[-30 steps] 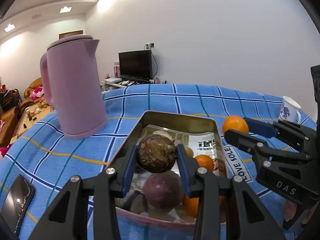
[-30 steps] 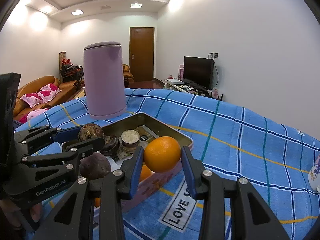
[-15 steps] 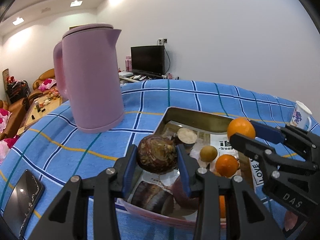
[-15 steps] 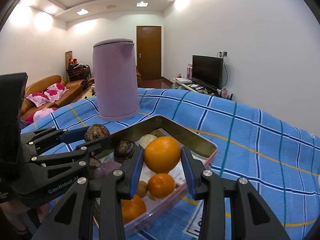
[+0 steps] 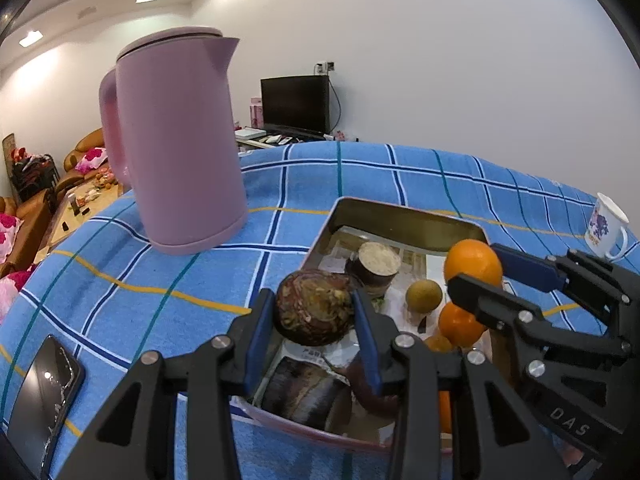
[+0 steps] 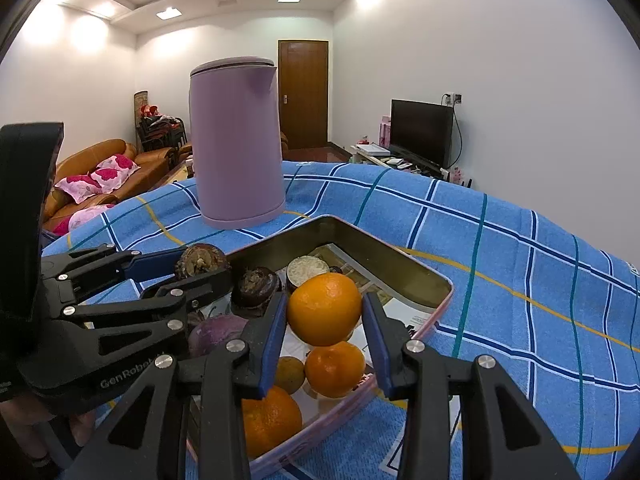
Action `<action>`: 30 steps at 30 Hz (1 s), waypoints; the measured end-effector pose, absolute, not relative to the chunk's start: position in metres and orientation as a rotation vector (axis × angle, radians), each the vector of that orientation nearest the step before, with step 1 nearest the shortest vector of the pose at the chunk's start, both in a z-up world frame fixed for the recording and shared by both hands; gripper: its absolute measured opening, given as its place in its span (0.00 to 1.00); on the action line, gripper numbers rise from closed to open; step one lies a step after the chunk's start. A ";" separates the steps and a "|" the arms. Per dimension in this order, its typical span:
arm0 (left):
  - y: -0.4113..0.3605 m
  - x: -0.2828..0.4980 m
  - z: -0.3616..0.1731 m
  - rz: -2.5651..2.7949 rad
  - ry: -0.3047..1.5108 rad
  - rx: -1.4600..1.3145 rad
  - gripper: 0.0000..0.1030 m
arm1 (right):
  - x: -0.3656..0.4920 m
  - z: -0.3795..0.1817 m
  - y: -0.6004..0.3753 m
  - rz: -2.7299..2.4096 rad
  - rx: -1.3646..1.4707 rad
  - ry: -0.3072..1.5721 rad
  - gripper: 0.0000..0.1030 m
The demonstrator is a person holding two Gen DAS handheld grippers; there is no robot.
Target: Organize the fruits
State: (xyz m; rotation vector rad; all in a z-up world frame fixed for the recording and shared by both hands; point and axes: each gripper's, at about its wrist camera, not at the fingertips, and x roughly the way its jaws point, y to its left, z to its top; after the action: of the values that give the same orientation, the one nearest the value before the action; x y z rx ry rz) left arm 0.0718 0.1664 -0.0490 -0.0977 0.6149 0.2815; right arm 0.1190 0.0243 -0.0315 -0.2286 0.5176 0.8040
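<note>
My left gripper (image 5: 314, 316) is shut on a brown, rough taro-like fruit (image 5: 314, 307), held above the near left part of a metal tin (image 5: 400, 222). My right gripper (image 6: 325, 334) is shut on an orange (image 6: 324, 309), held over the tin (image 6: 400, 268). In the left wrist view the right gripper (image 5: 478, 270) shows at the right with that orange (image 5: 472, 262). In the right wrist view the left gripper (image 6: 202, 266) shows at the left with the brown fruit (image 6: 202, 260). Inside the tin lie several oranges (image 6: 335, 369), a purple root (image 6: 216, 334), a dark taro (image 6: 256, 286) and a cut piece (image 6: 308, 269).
A tall pink kettle (image 5: 176, 144) stands on the blue checked cloth (image 5: 160, 280) behind and left of the tin. A phone (image 5: 40, 396) lies at the near left. A white floral mug (image 5: 606, 222) stands at the far right. A sofa and a television are beyond the table.
Both grippers have shifted over the tin with their fruits still held. The left view has swung so the kettle stands closer and the tin sits further right.
</note>
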 end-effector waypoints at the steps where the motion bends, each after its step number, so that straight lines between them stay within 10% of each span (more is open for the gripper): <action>1: 0.166 0.072 -0.049 0.283 0.616 -0.094 0.40 | 0.119 -0.032 0.025 0.807 -0.232 0.522 0.39; 13: 0.159 0.069 -0.048 0.280 0.606 -0.064 0.43 | 0.122 -0.035 0.022 0.827 -0.218 0.563 0.48; 30: 0.153 0.042 -0.032 0.314 0.456 -0.059 0.80 | 0.089 -0.016 -0.019 0.720 -0.125 0.356 0.73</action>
State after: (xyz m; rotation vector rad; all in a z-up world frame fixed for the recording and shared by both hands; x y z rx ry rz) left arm 0.0416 0.1531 -0.0325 -0.0592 0.4562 0.3140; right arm 0.0888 -0.0193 -0.0162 -0.1250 0.3559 0.7200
